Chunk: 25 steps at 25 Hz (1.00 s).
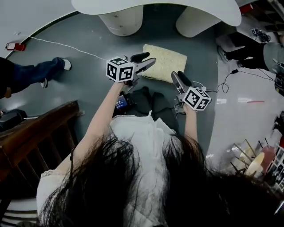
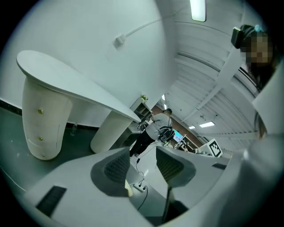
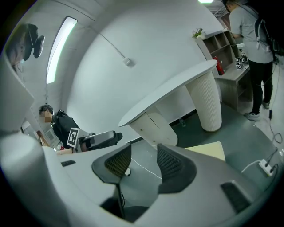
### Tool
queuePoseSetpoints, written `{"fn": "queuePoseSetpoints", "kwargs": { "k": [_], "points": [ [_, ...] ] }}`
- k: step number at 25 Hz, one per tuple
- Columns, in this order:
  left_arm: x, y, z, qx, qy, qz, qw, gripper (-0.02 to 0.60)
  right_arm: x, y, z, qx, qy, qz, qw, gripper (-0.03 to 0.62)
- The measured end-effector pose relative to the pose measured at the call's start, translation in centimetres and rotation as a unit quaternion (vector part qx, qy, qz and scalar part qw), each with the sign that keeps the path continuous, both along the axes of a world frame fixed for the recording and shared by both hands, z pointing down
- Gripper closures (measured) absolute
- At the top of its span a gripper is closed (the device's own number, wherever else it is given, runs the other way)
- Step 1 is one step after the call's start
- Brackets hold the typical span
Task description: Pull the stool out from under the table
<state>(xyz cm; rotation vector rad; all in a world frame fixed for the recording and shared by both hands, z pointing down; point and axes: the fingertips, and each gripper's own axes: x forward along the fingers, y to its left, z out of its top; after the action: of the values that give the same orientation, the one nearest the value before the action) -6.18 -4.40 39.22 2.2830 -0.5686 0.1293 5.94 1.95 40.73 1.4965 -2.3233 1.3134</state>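
The stool point(image 1: 165, 63) looks already out from the desk point(image 1: 155, 6). The left gripper point(image 1: 148, 59) and right gripper point(image 1: 178, 75) hover empty, jaws slightly apart.

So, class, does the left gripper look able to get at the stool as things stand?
Probably yes: the left gripper hangs by the left edge of the stool, jaws apart and empty, nothing blocks the way, and the table top stops short of the stool.

The stool point(image 1: 165, 63) has a square, pale-yellow top. It stands upright just in front of the white table point(image 1: 155, 5), between the table's 2 cream legs point(image 1: 122, 20).
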Motion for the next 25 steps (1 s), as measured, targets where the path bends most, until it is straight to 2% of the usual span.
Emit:
{"fn": "queuePoseSetpoints", "kwargs": {
  "k": [6, 15, 21, 25],
  "points": [
    [0.5, 2.7, -2.0, 0.031, -0.021, 0.019, 0.9991, 0.407, 0.4, 2.4, -1.7, 0.02, 0.007, -0.005, 1.0, 0.423],
    [1.6, 9.4, -5.1, 0.059, -0.031, -0.023, 0.9975, 0.433, 1.8, 9.0, -5.0, 0.057, -0.001, -0.044, 0.997, 0.451],
    [4.6, 15.8, -7.2, 0.077, -0.033, -0.037, 0.9958, 0.436, 3.3, 14.1, -6.1, 0.084, 0.015, -0.087, 0.993, 0.461],
    [5.7, 19.7, -7.1, 0.08, -0.025, -0.045, 0.9955, 0.439, 3.2, 16.6, -5.5, 0.091, 0.008, -0.098, 0.991, 0.471]
  ]
}}
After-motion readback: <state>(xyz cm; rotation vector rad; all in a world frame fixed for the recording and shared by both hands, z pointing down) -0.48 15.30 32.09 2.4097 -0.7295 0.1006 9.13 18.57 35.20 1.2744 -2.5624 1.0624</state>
